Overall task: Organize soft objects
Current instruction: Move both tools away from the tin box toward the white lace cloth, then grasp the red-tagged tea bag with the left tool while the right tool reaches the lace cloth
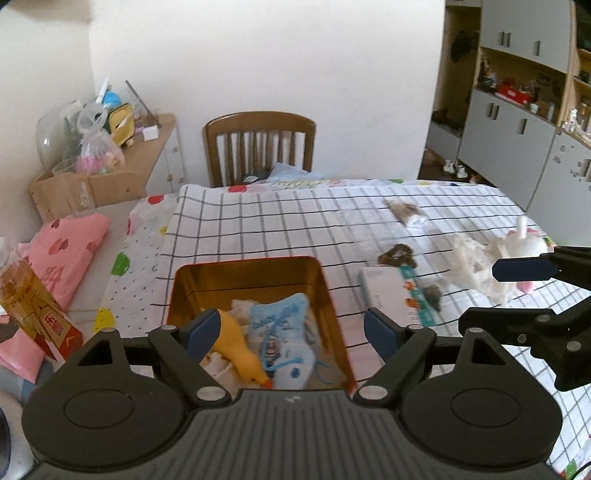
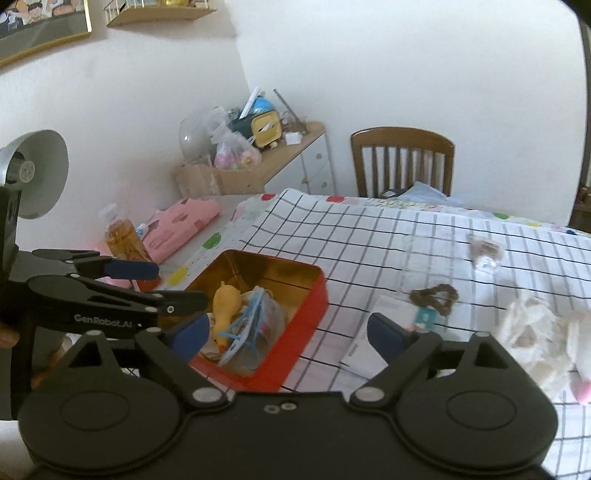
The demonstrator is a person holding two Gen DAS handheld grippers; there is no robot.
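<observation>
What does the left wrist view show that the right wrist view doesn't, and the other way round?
Only the left wrist view: grey cupboards at far right, with small shoes on the floor below.

Only the right wrist view: a framed picture, a wall shelf and a silver lamp at left.

Both: the red tin holding a yellow duck and blue pouch, the white plush on the checked cloth, the chair and pink cushion. Left gripper and right gripper are both open and empty.
</observation>
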